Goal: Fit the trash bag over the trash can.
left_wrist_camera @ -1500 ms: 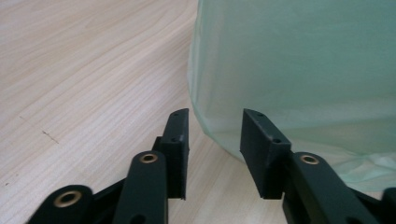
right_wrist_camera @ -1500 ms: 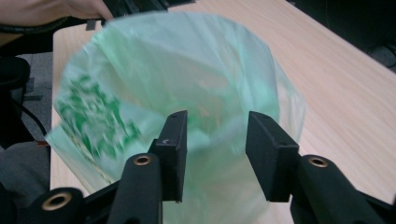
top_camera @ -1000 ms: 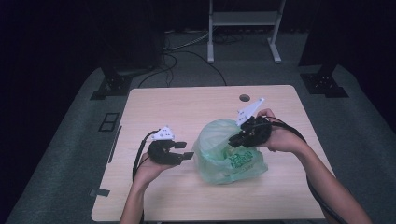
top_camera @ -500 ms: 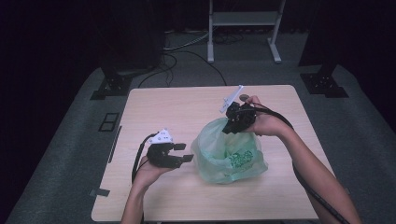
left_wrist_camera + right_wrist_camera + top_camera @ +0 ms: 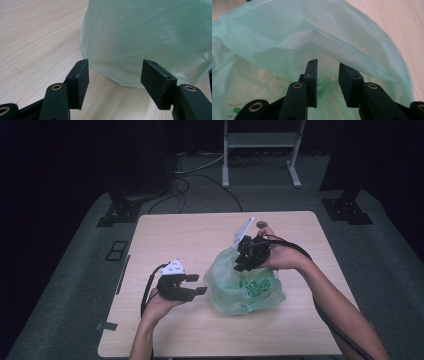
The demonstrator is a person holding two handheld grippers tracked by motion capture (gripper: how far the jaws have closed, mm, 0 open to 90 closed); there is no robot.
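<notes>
**Right claw lets go at the mouth of the green bag**

We see a thin green plastic bag [image 5: 240,285] slumped on the wooden counter [image 5: 165,232], right of the middle. Since a second ago our right claw [image 5: 245,257] has moved from the bag's right side up and across to its upper edge. Its jaws have just been opening; in the right gripper view they now stand a little apart with a clear gap, and no film is pinched between the pads. The bag's rim arches just beyond the jaw tips, and the bag's inside lies below them. We judge that whatever hold the right claw had on the plastic is now released, and the bag sits by itself, puffed and loose.

Our left claw [image 5: 192,285] has kept its place just left of the bag. Its jaws are wide apart and hold nothing. In the left gripper view the bag's lower bulge [image 5: 150,37] lies just past the pads [image 5: 80,75], and we cannot tell whether it touches them.

For the work in hand, the bag seems ready for a fresh grip, perhaps at the rim, to open or gather it.

There is dark green print on the bag's front [image 5: 257,287], but it is too small and crumpled for us to read. We see no other label.
</notes>
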